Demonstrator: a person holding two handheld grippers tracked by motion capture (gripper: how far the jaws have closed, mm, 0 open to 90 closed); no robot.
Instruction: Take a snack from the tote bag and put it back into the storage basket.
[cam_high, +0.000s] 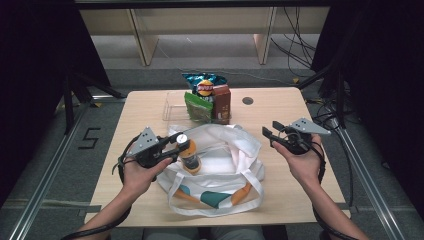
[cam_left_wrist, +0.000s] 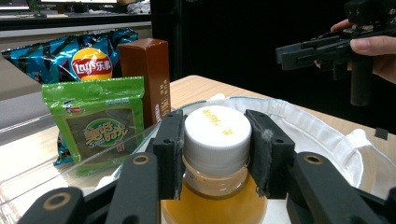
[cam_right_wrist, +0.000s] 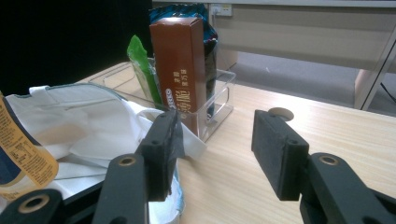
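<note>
Over the white tote bag (cam_high: 220, 160) at bench centre, we hold the left gripper (cam_left_wrist: 217, 154) with its jaws clamped on the white cap of the orange juice bottle (cam_left_wrist: 215, 140), 1 pad on each side of the cap. High view puts that bottle (cam_high: 190, 155) upright at the bag's left edge, above the open mouth; we cannot tell whether its base touches the fabric. Bag lies flat on the bench (cam_high: 280, 195), handles toward us.

Our right gripper (cam_high: 271, 133) sits right of the bag, well apart from the bottle. Its jaws stand apart with nothing between them; in the right gripper view they frame bare bench (cam_right_wrist: 243, 186) and the bag's edge (cam_right_wrist: 93, 130).

Behind the bag, a clear plastic bin (cam_high: 172, 107) holds 3 items: a blue chips bag (cam_high: 202, 82) at the back, a green snack packet (cam_high: 197, 107) front left, and a brown carton (cam_high: 221, 102) upright just beside it on the right. Left gripper view shows all 3: chips (cam_left_wrist: 88, 60), packet (cam_left_wrist: 95, 126), carton (cam_left_wrist: 147, 77).
</note>
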